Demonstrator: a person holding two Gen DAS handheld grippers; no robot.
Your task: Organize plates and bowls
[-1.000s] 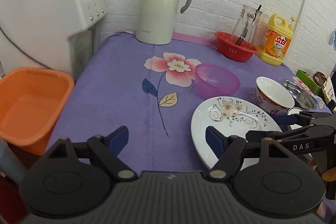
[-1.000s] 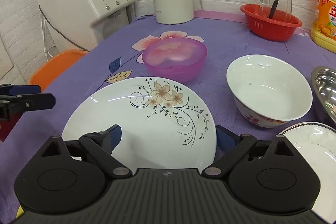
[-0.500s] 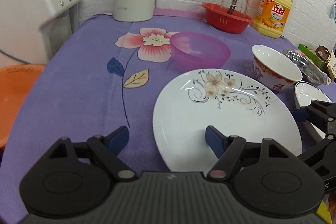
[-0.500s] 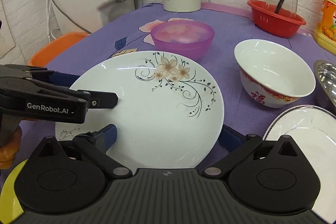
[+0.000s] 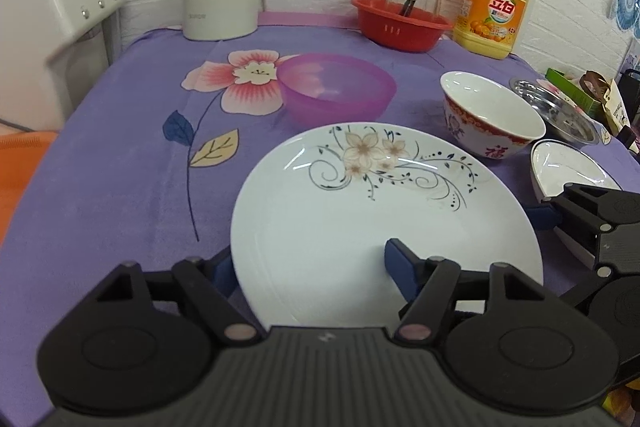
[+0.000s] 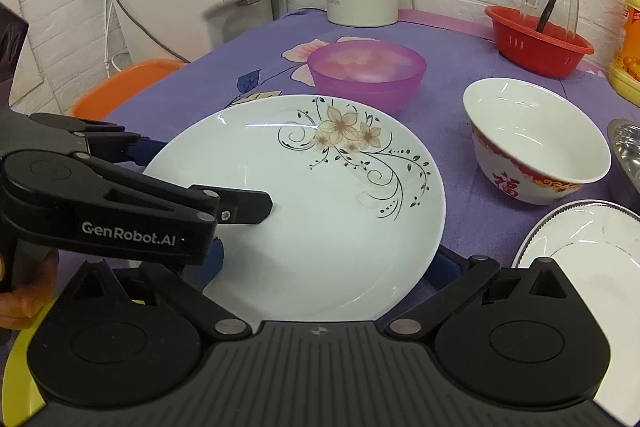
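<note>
- Left tool, seen from its own camera, straddles the near-left rim of the flowered plate: one blue pad is over the plate's face, the other tucked under the rim outside. Its jaws have just been narrowing, though whether the pads pinch yet I cannot tell.
- Behind the plate on the purple counter sit a pink bowl and a red-patterned bowl; a small plate lies at the right.
- Right tool, from its camera, is spread wide around the plate's near edge, pads beside the rim, nothing clamped. The left tool's black arm reaches in over the plate.
</note>
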